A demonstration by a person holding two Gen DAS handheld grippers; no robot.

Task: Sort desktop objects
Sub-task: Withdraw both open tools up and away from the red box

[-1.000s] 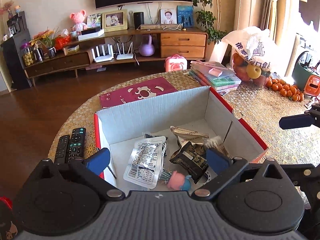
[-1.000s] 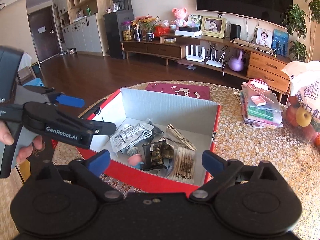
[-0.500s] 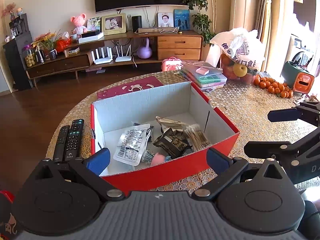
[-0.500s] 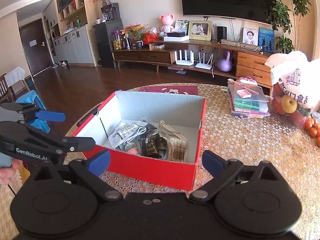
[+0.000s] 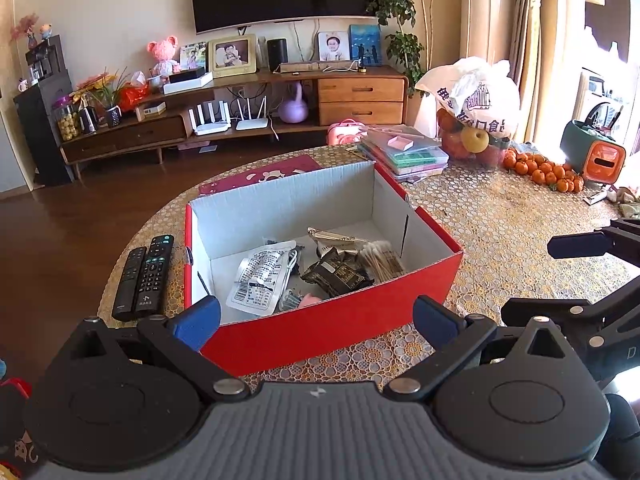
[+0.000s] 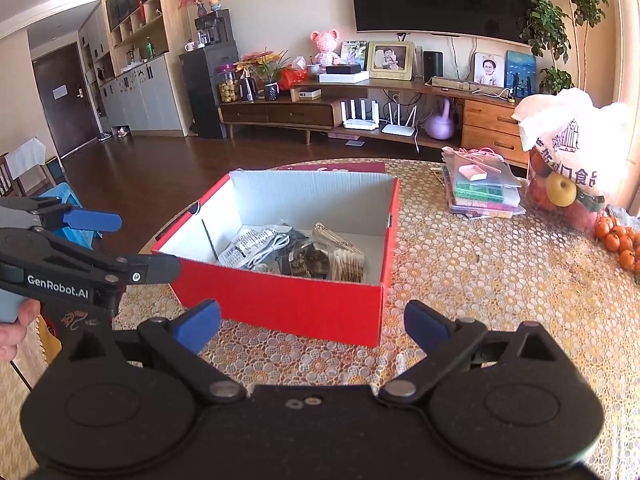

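The box (image 5: 320, 332) is red outside and pale grey-white inside. Under it the tablecloth (image 5: 500, 232) shows a gold lace flower pattern. Left of the box lie two black remotes (image 5: 144, 276); right of it and well apart, orange tangerines (image 5: 544, 170). The gripper pads (image 6: 198, 322) are blue.

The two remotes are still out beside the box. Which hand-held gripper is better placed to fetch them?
Left. The remotes lie just ahead of the left hand-held gripper, left of the red box. The right hand-held gripper would probably have to cross the box.
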